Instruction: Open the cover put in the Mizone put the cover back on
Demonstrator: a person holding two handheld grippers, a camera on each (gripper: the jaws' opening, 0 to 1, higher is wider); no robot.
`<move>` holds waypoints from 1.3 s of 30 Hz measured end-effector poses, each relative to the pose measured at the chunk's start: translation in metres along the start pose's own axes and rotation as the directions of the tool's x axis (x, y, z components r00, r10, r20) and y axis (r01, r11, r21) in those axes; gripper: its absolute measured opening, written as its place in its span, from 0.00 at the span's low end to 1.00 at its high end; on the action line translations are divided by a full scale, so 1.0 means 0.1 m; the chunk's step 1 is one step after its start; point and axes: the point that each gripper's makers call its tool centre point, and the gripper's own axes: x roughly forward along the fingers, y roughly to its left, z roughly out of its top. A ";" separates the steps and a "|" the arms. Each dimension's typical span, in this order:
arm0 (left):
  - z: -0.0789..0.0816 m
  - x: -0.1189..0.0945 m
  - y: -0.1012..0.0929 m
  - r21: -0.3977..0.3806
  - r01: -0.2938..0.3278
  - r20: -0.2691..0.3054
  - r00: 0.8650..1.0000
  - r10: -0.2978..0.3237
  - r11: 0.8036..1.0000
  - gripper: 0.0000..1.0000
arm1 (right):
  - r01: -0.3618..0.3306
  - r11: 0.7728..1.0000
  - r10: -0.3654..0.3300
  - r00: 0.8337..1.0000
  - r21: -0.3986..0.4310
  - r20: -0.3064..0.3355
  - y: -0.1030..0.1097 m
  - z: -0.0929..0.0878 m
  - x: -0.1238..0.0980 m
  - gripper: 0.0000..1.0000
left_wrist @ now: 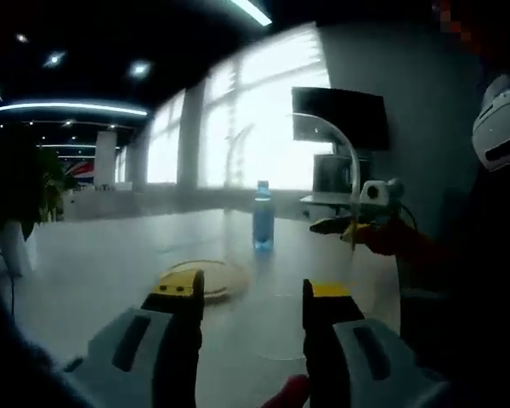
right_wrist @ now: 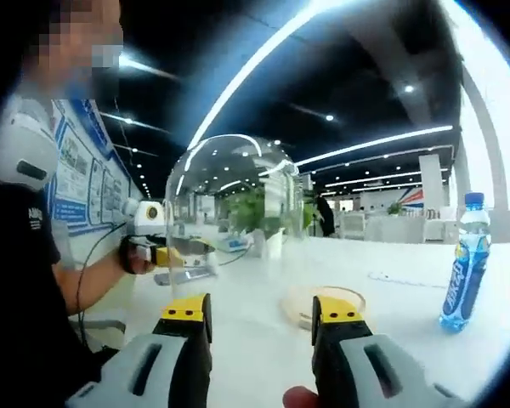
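Both views face across the table [left_wrist: 93, 255], sharing the bottle [right_wrist: 463, 263].

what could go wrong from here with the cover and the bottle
1. The clear cover is off the round base and held up at its edge by a gripper; gripped like that, it may slip.
2. The bottle stands tall and narrow, apart from the base; a clumsy grab might tip it over on the table.
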 end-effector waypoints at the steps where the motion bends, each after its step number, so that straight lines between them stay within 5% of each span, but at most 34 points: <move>1: -0.01 -0.01 0.01 -0.003 -0.007 0.001 1.000 0.007 1.000 0.38 | 0.014 1.000 -0.014 1.000 0.013 0.007 -0.02 0.00 -0.02 0.39; 9: -0.20 0.00 0.21 -0.026 -0.082 0.011 0.997 0.082 0.996 0.36 | 0.089 0.995 -0.089 0.996 -0.043 -0.001 -0.09 -0.16 -0.12 0.26; 12: -0.34 0.03 0.28 -0.033 -0.102 0.013 0.995 0.102 0.994 0.34 | 0.165 0.984 -0.167 0.986 -0.067 -0.026 -0.22 -0.30 -0.13 0.26; 23: -0.50 0.09 0.38 -0.046 -0.153 0.020 0.988 0.154 0.987 0.34 | 0.317 0.940 -0.326 0.944 0.128 0.055 -0.59 -0.41 -0.30 0.28; 29: -0.56 0.15 0.39 -0.055 -0.174 0.012 0.984 0.175 0.983 0.37 | 0.358 0.920 -0.367 0.930 0.158 0.031 -0.67 -0.48 -0.30 0.38; 33: -0.61 0.16 0.38 -0.042 -0.174 -0.008 0.985 0.174 0.984 0.36 | 0.358 0.927 -0.361 0.932 0.114 0.012 -0.61 -0.51 -0.28 0.23; 39: -0.65 0.15 0.40 -0.056 -0.175 -0.023 0.984 0.174 0.983 0.36 | 0.348 0.933 -0.350 0.937 0.091 0.006 -0.56 -0.52 -0.27 0.19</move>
